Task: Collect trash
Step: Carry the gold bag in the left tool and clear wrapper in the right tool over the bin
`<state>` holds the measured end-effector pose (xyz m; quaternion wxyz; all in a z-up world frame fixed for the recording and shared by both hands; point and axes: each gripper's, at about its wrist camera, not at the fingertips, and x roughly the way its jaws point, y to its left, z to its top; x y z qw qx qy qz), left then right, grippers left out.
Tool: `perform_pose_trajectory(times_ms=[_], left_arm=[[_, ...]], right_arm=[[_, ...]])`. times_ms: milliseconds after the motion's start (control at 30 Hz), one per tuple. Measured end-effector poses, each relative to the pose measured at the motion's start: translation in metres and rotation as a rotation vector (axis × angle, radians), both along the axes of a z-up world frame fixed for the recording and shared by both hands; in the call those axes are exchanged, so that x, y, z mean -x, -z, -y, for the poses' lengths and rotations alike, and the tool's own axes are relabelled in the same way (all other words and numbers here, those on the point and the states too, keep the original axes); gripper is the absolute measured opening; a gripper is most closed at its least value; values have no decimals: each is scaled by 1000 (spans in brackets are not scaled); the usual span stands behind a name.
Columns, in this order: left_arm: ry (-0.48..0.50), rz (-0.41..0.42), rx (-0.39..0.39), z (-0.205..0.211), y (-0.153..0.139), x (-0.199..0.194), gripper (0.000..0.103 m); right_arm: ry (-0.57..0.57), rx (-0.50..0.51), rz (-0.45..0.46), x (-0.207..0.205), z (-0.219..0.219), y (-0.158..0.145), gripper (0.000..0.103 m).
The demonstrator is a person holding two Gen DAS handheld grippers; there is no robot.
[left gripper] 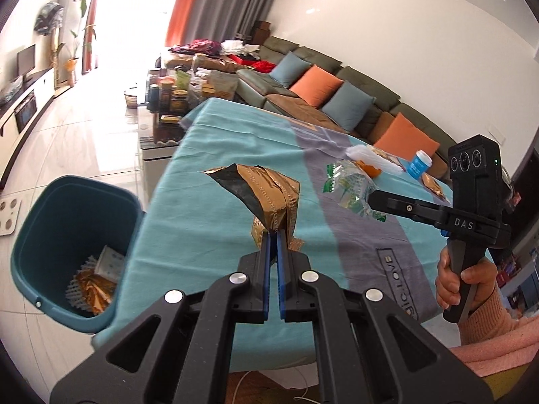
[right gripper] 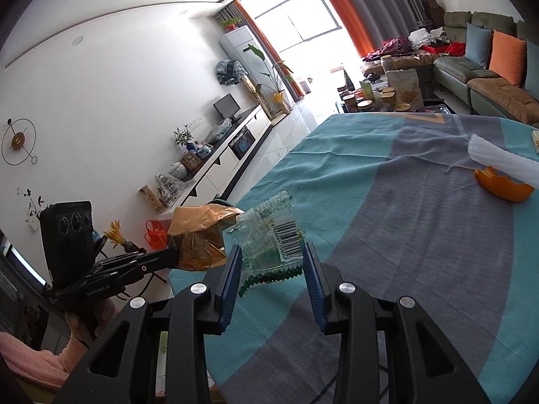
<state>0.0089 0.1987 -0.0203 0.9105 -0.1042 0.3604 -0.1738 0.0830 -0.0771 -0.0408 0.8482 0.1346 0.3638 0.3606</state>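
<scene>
My left gripper (left gripper: 273, 235) is shut on a crumpled gold and black wrapper (left gripper: 269, 188), held up over the table's left part; the right wrist view shows that gripper (right gripper: 172, 253) and the gold wrapper (right gripper: 198, 239) too. A teal bin (left gripper: 30, 252) stands on the floor by the table's left edge, with a paper cup, foam net and gold wrappers inside. My right gripper (right gripper: 271, 264) is shut on a clear wrapper (right gripper: 273, 235) with green print and a barcode, lifted off the cloth. In the left wrist view the right gripper (left gripper: 372, 200) carries the clear wrapper (left gripper: 350, 185).
The table wears a teal and grey cloth (left gripper: 202, 155). On it lie an orange peel (right gripper: 502, 187), white foam netting (right gripper: 498, 158), a blue and white cup (left gripper: 419, 163) and a brown packet (left gripper: 433, 185). A cluttered coffee table (left gripper: 168, 101) and a sofa (left gripper: 303, 101) stand beyond.
</scene>
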Motion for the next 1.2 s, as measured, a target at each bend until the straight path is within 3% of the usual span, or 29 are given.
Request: perform_pose_trajectory(times_ms=[633, 1200], left_arm=[[-265, 13, -17, -110, -1, 24, 4], [-328, -7, -30, -125, 4, 27, 4]], right_arm=[[-229, 64, 33, -16, -121, -13, 35], [-307, 83, 22, -23, -168, -10, 35]])
